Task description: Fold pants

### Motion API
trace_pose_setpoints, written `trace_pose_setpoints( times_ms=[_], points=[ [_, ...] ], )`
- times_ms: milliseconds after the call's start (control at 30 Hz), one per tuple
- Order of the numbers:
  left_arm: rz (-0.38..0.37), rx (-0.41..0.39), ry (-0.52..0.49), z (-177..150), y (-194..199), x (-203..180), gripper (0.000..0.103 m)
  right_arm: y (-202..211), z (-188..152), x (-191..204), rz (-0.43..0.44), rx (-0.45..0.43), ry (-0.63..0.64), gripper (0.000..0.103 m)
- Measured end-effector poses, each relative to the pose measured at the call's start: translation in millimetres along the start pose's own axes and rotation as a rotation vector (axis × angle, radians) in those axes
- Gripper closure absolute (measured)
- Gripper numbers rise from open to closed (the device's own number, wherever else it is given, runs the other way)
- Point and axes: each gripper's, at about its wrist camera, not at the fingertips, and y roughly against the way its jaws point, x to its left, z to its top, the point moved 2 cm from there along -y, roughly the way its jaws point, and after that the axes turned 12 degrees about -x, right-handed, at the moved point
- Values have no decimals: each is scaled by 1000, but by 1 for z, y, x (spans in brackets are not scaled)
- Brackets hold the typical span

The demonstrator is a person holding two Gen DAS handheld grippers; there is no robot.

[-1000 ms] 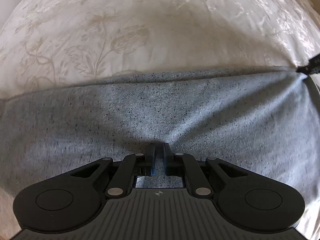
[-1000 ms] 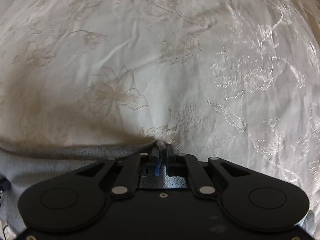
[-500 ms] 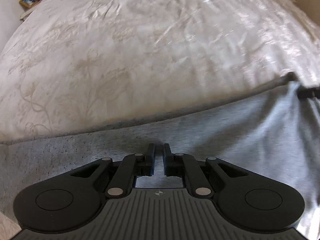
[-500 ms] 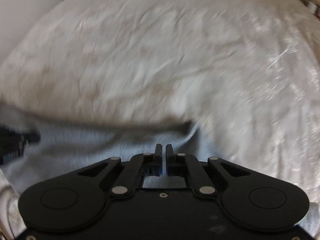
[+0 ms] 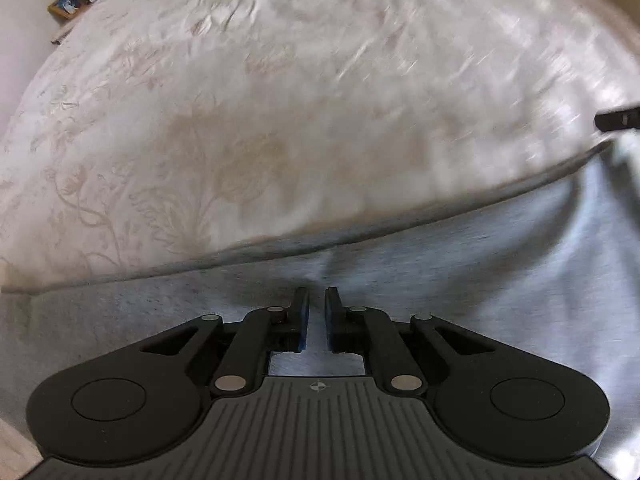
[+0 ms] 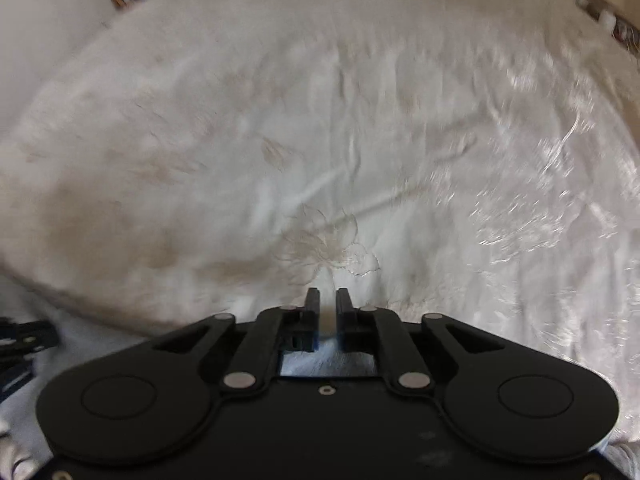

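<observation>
Heathered grey knit pants [image 5: 460, 280] across the lower frame on a cream floral-embroidered bed cover [image 5: 280, 100], left gripper [image 5: 317, 300] pinched closed on a raised fold of them, right gripper [image 6: 328, 300] jaws just opening, slightly parted, grey cloth under its body, blurred.

Soft daylight fills both views; its source is outside the pictures. The right side of the white bedspread [image 6: 520, 208] carries streaked glare on its sheen. A brownish shadow lies on the cloth beyond the grey pants [image 5: 460, 280]. Motion blur smears both views, more heavily the right wrist view. Fisheye distortion bows the bed outline and darkens the upper corners.
</observation>
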Motion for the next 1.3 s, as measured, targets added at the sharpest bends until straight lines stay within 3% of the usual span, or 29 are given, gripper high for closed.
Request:
trace_pose_setpoints(
  times_ms=[133, 367, 467, 533, 667, 733, 800, 833, 900, 933, 1033, 1100, 1200, 1300],
  points=[
    [-109, -21, 21, -13, 29, -16, 94, 64, -25, -9, 15, -18, -29, 90],
    [-235, -14, -64, -47, 49, -66, 86, 123, -122, -14, -31, 139, 43, 89],
    [-195, 20, -156, -63, 38, -73, 84, 121, -164, -21, -125, 214, 192, 90],
    [-130, 50, -208, -75, 24, -71, 82, 117, -180, -43, -197, 248, 179, 98],
    [-138, 51, -161, -71, 23, -60, 76, 134, -167, -67, -196, 220, 67, 95],
    [-128, 54, -148, -69, 25, -56, 69, 149, -154, -68, -189, 127, 53, 82],
    [-115, 59, -113, -70, 26, -51, 49, 160, -141, -77, -227, 50, 36, 72],
    [-111, 64, -93, -71, 27, -50, 43, 159, -136, -82, -241, 34, 27, 73],
    [-100, 89, -41, -77, 27, -44, 13, 144, -132, -91, -260, 46, 27, 73],
    [-97, 104, -23, -80, 28, -42, 9, 133, -132, -95, -277, 62, 41, 73],
    [-104, 109, 21, -88, 34, -34, 8, 95, -138, -107, -300, 156, 43, 73],
    [-129, 99, 60, -92, 44, -27, 8, 88, -141, -111, -307, 163, 11, 70],
    [-147, 79, 110, -101, 63, -12, 8, 98, -136, -101, -327, 121, -13, 69],
    [-135, 62, 182, -114, 79, 10, 8, 122, -129, -75, -289, 19, -20, 68]
  ],
)
